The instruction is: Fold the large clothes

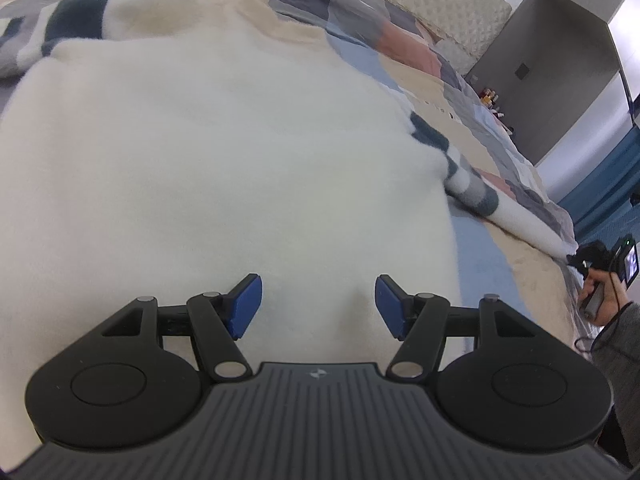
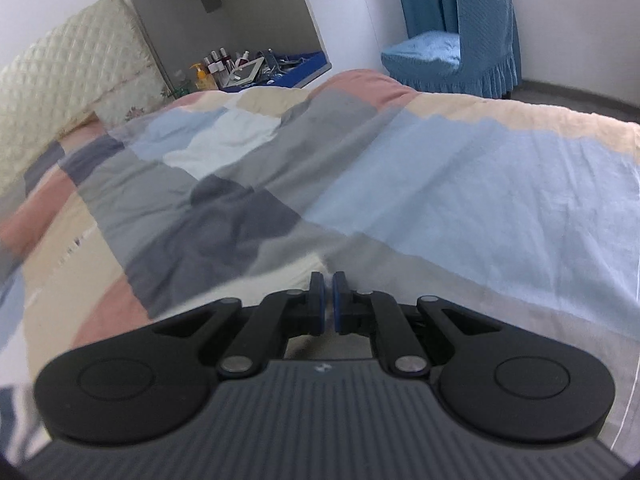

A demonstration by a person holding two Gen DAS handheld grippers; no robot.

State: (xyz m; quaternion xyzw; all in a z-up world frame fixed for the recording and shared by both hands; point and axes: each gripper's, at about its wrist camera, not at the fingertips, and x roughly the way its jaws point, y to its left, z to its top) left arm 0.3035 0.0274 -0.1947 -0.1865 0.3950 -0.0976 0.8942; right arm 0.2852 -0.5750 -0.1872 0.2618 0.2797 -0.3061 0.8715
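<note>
My left hand-held gripper (image 1: pixel 319 306) hovers with its jaws wide and empty over the cream sweater (image 1: pixel 224 168), which lies spread flat on the patchwork bedspread (image 2: pixel 460 184). My right hand-held gripper (image 2: pixel 328 300) is pinched nearly closed on what looks like the tip of the striped sleeve (image 1: pixel 472 184), out at the bed's edge. This knit looks soft, thick and floppy, light enough but prone to sagging, so I'd grip hems and cuffs, never the middle.

Cream fleece sweater (image 1: pixel 224 160) (dark-striped sleeves) spread flat, face-down across the patchwork bed cover (image 1: pixel 484 240)
</note>
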